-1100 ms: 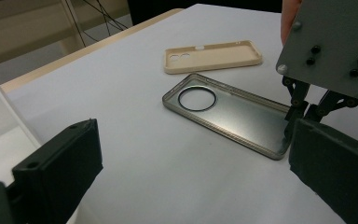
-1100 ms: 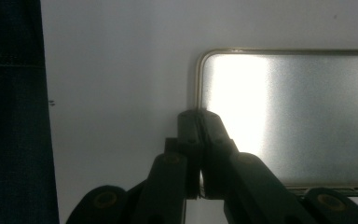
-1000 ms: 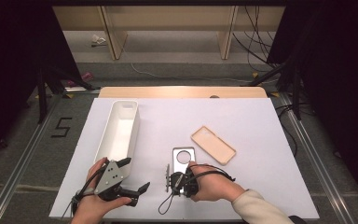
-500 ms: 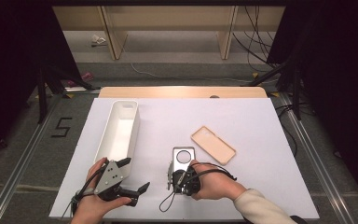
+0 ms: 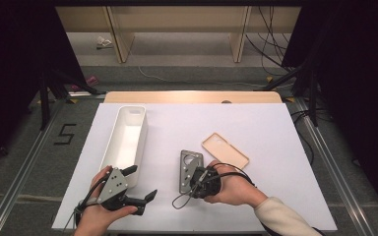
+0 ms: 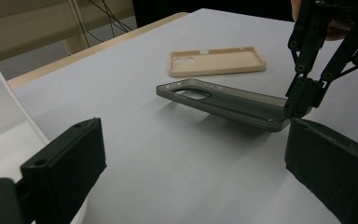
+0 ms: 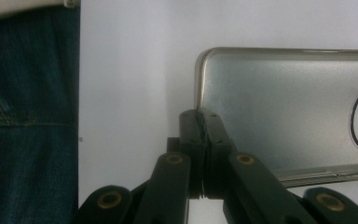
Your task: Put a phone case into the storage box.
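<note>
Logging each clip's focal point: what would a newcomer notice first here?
The right gripper pinches one end of a smoky grey phone case and holds it tilted off the white table. A beige phone case lies flat beyond it, and the left gripper hovers open beside a white bin.

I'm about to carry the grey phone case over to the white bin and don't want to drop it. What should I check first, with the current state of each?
1. Right gripper shut on the edge of the translucent grey phone case: ok.
2. Case lifted off the white table: ok; in the left gripper view it hangs tilted, a shadow beneath.
3. Grip depth: not ok; the jaws pinch just the rim at one end.
4. Left gripper open, holding nothing: ok.
5. Long white plastic bin empty: ok, as far as the high view shows.
6. Beige phone case apart from the grey one: ok.
</note>
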Demonstrator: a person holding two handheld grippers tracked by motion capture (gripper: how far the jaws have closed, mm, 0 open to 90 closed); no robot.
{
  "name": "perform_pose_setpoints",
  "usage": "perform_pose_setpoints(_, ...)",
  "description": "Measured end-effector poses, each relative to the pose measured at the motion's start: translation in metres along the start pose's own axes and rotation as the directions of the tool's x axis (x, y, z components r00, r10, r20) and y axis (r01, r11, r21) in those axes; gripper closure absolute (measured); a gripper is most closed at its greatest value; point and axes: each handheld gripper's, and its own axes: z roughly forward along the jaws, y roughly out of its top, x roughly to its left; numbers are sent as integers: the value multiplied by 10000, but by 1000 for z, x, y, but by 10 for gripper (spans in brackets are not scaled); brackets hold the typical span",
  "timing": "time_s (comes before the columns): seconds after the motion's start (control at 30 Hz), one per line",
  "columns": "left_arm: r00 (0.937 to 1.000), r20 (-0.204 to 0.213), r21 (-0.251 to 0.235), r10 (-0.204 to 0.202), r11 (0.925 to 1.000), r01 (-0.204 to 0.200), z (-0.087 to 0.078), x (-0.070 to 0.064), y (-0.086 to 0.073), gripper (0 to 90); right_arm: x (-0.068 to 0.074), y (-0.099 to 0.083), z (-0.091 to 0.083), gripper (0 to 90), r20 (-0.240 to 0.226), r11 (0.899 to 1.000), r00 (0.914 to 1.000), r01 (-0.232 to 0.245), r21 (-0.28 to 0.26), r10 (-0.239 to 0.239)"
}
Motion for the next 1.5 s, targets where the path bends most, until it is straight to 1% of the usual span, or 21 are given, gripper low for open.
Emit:
perform_pose_setpoints(0.13, 9992, 80, -185, -398, 9990, 400, -1, 0, 7, 60, -3, -5, -9, 895, 55, 9966, 9998, -162, -805, 167)
perform_pose_setpoints(0.2, 9994, 39, -102, -344, 9994, 344, 0, 1, 13, 67, -5, -6, -12, 896, 64, 9920, 10000, -32, -1261, 40)
perform_pose_setpoints(0.27, 9994, 10, -8, -341, 9994, 341, 3, 3, 19, 74, -4, -7, -15, 896, 70, 9880, 9998, -185, -1532, 198)
perform_pose_setpoints(0.33, 9987, -66, 130, -507, 9986, 508, 7, 7, 27, 88, -4, -7, -17, 896, 123, 9830, 9997, -205, -1825, 232)
perform_pose_setpoints(0.4, 9964, -70, 293, -846, 9960, 848, 13, 13, 36, 107, -3, -7, -20, 896, 157, 9794, 9995, -224, -2007, 261)
perform_pose_setpoints(0.47, 9941, 60, 402, -1086, 9933, 1083, 20, 18, 45, 126, -3, -6, -22, 896, 191, 9762, 9995, -212, -2156, 259)
perform_pose_setpoints(0.53, 9939, 50, 711, -1099, 9915, 1093, 30, 22, 54, 151, -2, -7, -23, 896, 242, 9728, 9992, -240, -2304, 304)
perform_pose_setpoints(0.6, 9947, 61, 948, -1023, 9903, 1013, 40, 26, 63, 154, -2, -7, -24, 896, 316, 9710, 9992, -180, -2385, 263)
perform_pose_setpoints(0.63, 9943, 94, 1120, -1066, 9882, 1049, 46, 28, 68, 154, -2, -7, -24, 896, 296, 9702, 9991, -212, -2416, 292)
perform_pose_setpoints(0.7, 9927, 145, 1506, -1197, 9817, 1162, 56, 32, 76, 163, -2, -6, -25, 896, 357, 9683, 9988, -237, -2488, 337)
perform_pose_setpoints(0.77, 9923, 199, 1968, -1225, 9735, 1163, 67, 34, 83, 165, -2, -6, -26, 896, 423, 9672, 9983, -279, -2526, 399)
perform_pose_setpoints(0.8, 9929, 152, 2095, -1181, 9713, 1123, 72, 35, 86, 173, -2, -6, -27, 896, 392, 9666, 9984, -292, -2547, 405)
perform_pose_setpoints(0.93, 9925, 128, 2408, -1217, 9637, 1151, 90, 36, 98, 200, -2, -6, -29, 896, 463, 9642, 9981, -280, -2638, 416)
perform_pose_setpoints(1.0, 9902, 100, 2514, -1393, 9588, 1323, 97, 38, 102, 214, -2, -6, -29, 896, 463, 9634, 9980, -286, -2667, 425)
perform_pose_setpoints(1.1, 9840, 59, 2625, -1783, 9497, 1706, 107, 41, 105, 251, -2, -6, -30, 896, 502, 9614, 9978, -273, -2738, 426)
perform_pose_setpoints(1.23, 9753, -29, 2899, -2210, 9332, 2123, 118, 43, 106, 331, -2, -5, -31, 896, 541, 9608, 9978, -222, -2765, 386)
perform_pose_setpoints(1.33, 9691, -248, 3242, -2454, 9150, 2400, 126, 45, 105, 394, -2, -5, -30, 896, 604, 9606, 9975, -176, -2773, 357)
perform_pose_setpoints(1.4, 9649, -290, 3366, -2610, 9064, 2553, 130, 47, 103, 439, -1, -5, -31, 896, 607, 9609, 9974, -199, -2762, 381)
perform_pose_setpoints(1.43, 9624, -342, 3469, -2694, 8999, 2643, 133, 47, 102, 462, -1, -5, -31, 896, 608, 9609, 9975, -173, -2763, 354)
perform_pose_setpoints(1.47, 9594, -365, 3505, -2797, 8955, 2744, 134, 48, 101, 482, -1, -5, -31, 896, 601, 9605, 9975, -181, -2777, 362)
perform_pose_setpoints(1.5, 9554, -360, 3555, -2932, 8897, 2864, 136, 49, 101, 503, -1, -5, -31, 896, 597, 9611, 9977, -157, -2756, 334)
